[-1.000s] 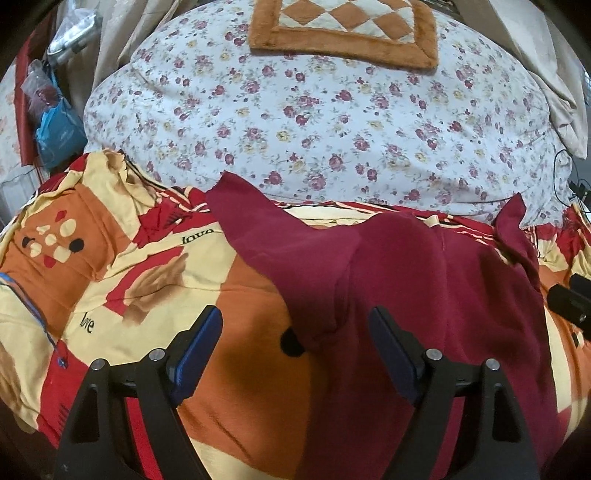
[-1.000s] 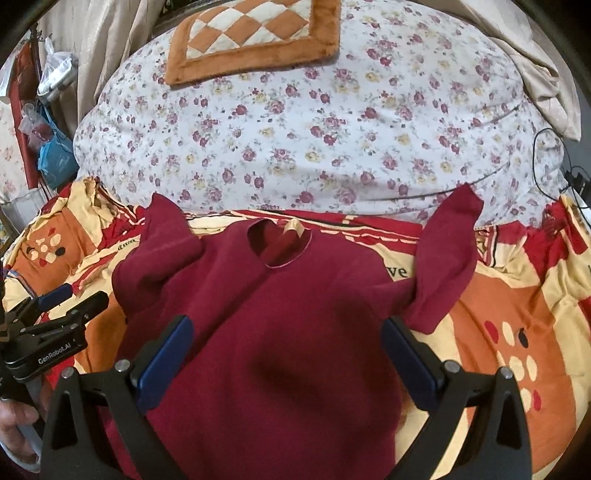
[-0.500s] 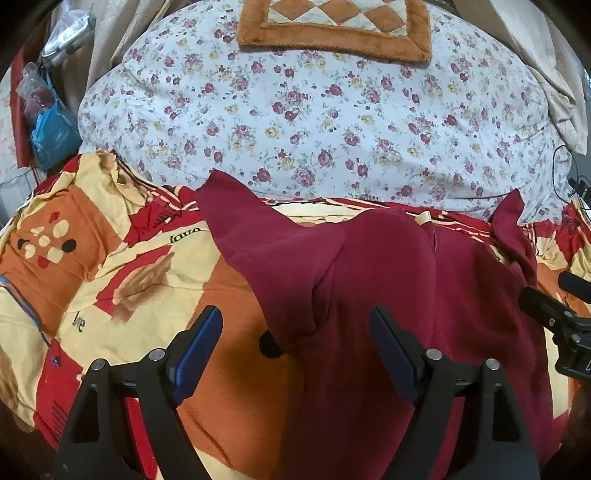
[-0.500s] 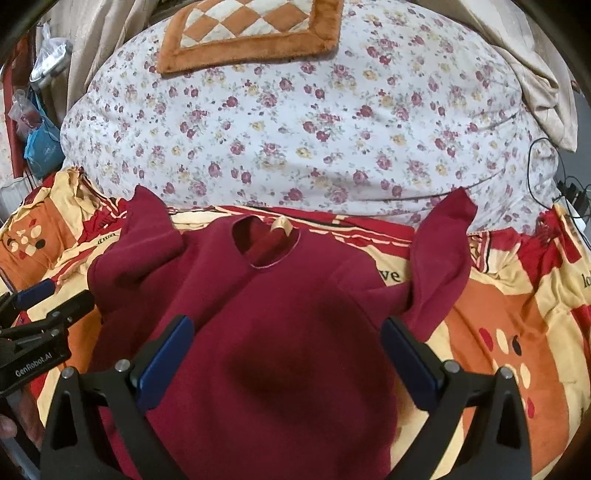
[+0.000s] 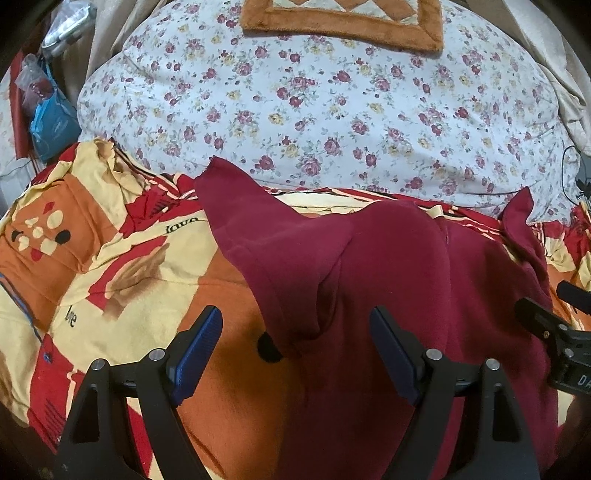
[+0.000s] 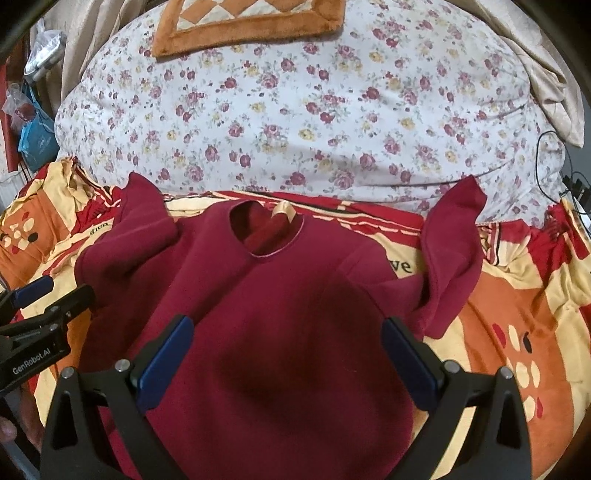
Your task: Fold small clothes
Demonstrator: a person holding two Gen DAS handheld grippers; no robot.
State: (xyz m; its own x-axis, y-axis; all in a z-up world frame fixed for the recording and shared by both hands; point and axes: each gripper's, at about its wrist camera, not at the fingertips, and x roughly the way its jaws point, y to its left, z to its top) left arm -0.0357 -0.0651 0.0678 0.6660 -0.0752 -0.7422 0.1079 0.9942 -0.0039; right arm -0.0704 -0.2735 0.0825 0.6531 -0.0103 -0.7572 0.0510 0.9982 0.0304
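Dark red sweater [image 6: 280,332] is lying front-up on the patterned red, orange and cream bedspread [image 6: 509,332], neck hole [image 6: 266,229] pointing away from the cameras toward the floral quilt [image 6: 314,110], hem end toward the grippers, so the long axis is running near to far. In the right wrist view the body is lying mostly flat with some soft rumples; both sleeves are angling up and outward, the left sleeve [image 6: 144,206] bunching near the shoulder, the right sleeve [image 6: 454,236] sticking out with its cuff reaching the edge of the floral quilt. A cream label is showing inside the neck hole. Right gripper [image 6: 284,362] is hovering over the lower chest with its jaws spread wide, gripping nothing, blue pads on either side of the body fabric. Left gripper [image 5: 295,343] is sitting over the sweater's left side at the underarm fold, jaws likewise wide apart and empty; one finger is over the bedspread, the other over red fabric. In the left wrist view the left sleeve [image 5: 266,236] is running diagonally up-left, cuff nearly touching the floral quilt. An orange-and-cream checked mat [image 6: 243,26] is resting on top of the floral quilt, far side. Beige curtain fabric [image 6: 546,66] is hanging at the right.
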